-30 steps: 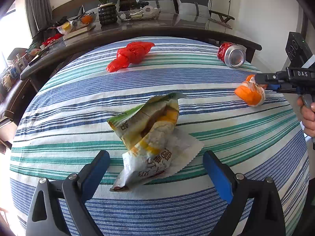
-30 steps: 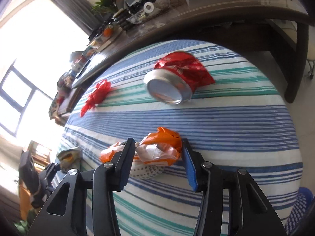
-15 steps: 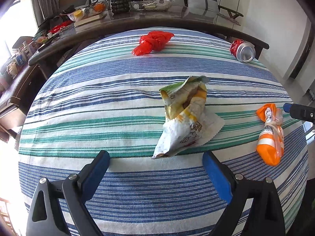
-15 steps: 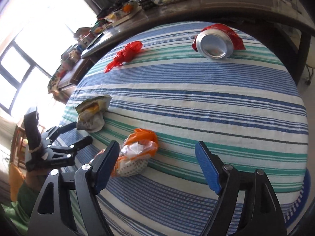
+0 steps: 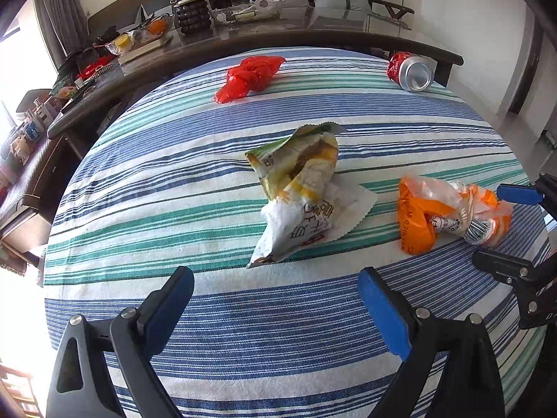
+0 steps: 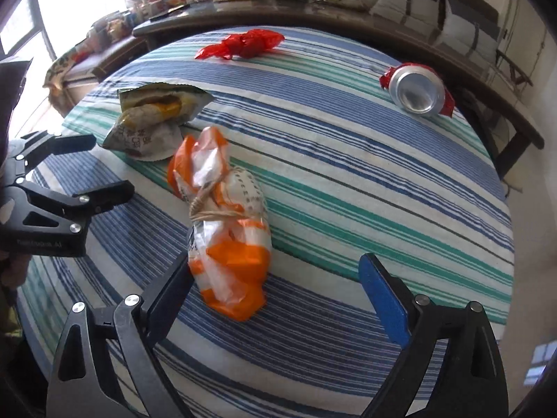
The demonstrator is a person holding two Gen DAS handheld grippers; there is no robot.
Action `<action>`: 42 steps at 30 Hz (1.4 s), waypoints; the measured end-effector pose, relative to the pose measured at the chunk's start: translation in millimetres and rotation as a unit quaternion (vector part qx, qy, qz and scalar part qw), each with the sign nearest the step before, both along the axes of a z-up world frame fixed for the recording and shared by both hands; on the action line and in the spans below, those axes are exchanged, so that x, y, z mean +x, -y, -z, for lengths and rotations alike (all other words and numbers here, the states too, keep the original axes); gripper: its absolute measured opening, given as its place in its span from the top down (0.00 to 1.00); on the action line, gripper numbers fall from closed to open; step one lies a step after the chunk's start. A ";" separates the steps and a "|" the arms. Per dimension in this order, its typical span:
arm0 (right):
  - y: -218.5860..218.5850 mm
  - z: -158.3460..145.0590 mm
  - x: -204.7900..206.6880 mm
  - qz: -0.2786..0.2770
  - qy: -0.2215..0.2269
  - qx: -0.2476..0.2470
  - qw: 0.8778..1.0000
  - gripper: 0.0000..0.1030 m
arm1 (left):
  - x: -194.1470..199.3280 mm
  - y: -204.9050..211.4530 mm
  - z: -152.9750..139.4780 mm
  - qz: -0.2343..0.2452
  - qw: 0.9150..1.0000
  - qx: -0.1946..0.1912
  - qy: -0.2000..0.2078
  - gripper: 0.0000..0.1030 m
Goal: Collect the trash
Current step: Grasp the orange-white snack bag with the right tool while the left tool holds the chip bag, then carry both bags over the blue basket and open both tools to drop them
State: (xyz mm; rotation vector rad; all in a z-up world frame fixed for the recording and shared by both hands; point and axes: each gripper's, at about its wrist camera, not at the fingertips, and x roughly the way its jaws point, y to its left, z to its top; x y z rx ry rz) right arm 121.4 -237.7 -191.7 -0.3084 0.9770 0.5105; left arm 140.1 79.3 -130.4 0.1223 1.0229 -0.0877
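A striped cloth in blue, green and white covers the worktop, with a dark long table beyond it at 12 o'clock. On that table stand a glass bowl holding yellow fruit and a tray with a tape roll in it.

In the left wrist view the largest piece of trash, a crumpled snack bag, lies at the centre of the cloth, its torn mouth turned up toward 12 o'clock; its contents cannot be made out. An orange plastic bag, tied shut with string, lies at 3 o'clock of it, just beside. A red plastic bag sits at 11 o'clock, well apart, and a red can lies on its side at 1 o'clock.

The left gripper is spread wide and holds nothing, at 6 o'clock of the snack bag. The right gripper is also wide apart and empty, with the orange bag's near end beside its left finger.
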 end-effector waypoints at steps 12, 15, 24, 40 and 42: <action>36.5 -37.1 -5.7 -0.101 0.011 0.064 0.993 0.06 | 7.1 -16.6 -26.7 0.058 0.997 -0.031 0.045 0.06; 16.8 -31.9 4.7 -0.131 0.002 0.061 0.989 0.06 | 22.4 -13.0 -16.6 0.077 0.996 -0.045 0.030 0.06; -34.6 -8.0 13.4 -0.199 -0.001 0.018 0.980 0.16 | 46.1 -19.5 -6.3 0.069 0.993 -0.094 0.022 0.06; 37.5 -34.5 16.3 -0.054 -0.030 0.093 0.994 0.53 | 20.6 -1.5 -35.6 0.068 0.986 -0.149 0.039 0.80; 53.0 -36.9 15.0 -0.030 -0.030 0.106 0.993 0.53 | 11.3 11.0 -40.2 0.071 0.985 -0.153 0.037 0.80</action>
